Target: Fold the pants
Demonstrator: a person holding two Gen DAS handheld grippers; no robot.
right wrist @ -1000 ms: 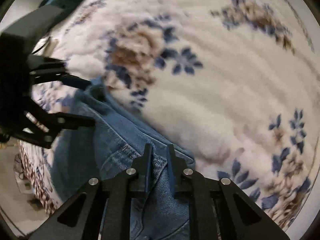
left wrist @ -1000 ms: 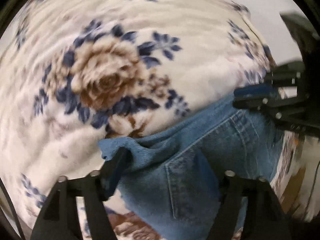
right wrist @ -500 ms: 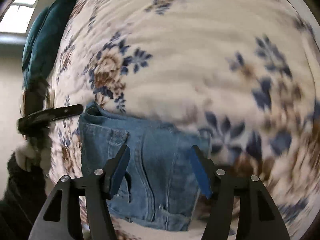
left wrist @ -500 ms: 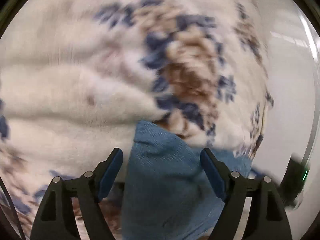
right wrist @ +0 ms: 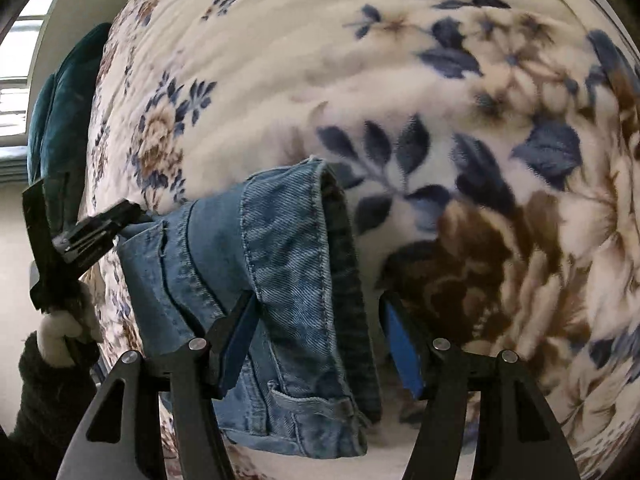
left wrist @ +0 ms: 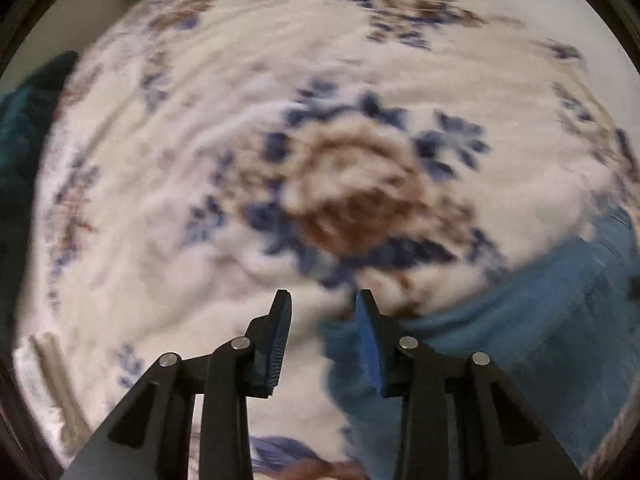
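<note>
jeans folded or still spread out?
Folded: the jeans lie as a compact layered bundle on the floral blanket, hem edge doubled on top.

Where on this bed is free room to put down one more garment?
The cream floral fleece blanket lies bare beyond and right of the folded blue denim jeans. It is crowded at the jeans' left edge, near the left tongs and the dark teal velvet cushion.

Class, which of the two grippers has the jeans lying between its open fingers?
The right gripper: denim fills its gap. The left gripper straddles only blanket, jeans beside it.
</note>
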